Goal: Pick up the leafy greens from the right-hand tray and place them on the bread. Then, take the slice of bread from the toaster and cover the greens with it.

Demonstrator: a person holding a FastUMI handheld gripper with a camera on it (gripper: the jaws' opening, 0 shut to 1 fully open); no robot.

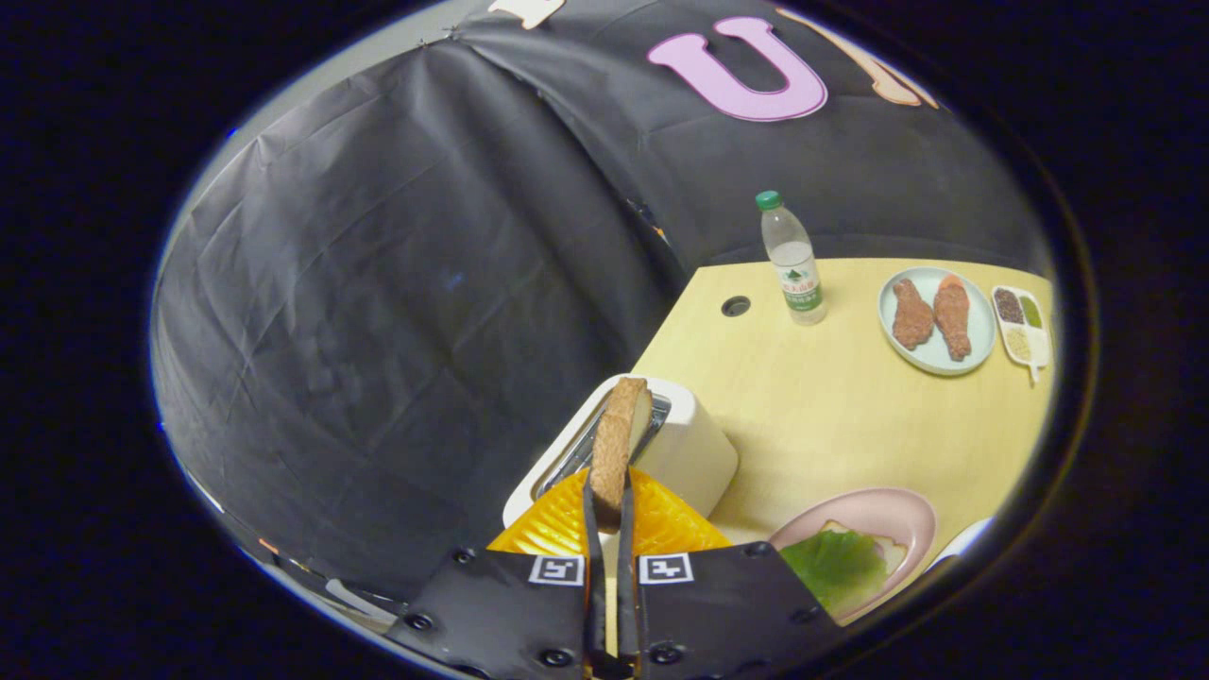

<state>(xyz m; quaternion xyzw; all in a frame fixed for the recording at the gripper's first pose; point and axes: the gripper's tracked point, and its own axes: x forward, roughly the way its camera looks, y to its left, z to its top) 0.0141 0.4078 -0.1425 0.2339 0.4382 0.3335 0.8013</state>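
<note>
The jaws (pixel 609 505) at the bottom centre of the frame are nearly closed, both fingers pressing on the lower part of a slice of bread (pixel 619 434) that stands upright between them, lifted above the slot of the white toaster (pixel 675 449). Just to the lower right, a pink plate (pixel 911 515) rests on the pale wooden counter (pixel 831 416) and carries another bread slice (pixel 888 552) with the leafy greens (pixel 831 562) lying on top of it. Farther back, in the upper right, a clear water bottle (pixel 793 260) with a green cap stands upright, and beside it a light blue plate (pixel 930 354) holds two browned pieces of food. A small divided dish (pixel 1020 326) sits just beyond that plate.
</note>
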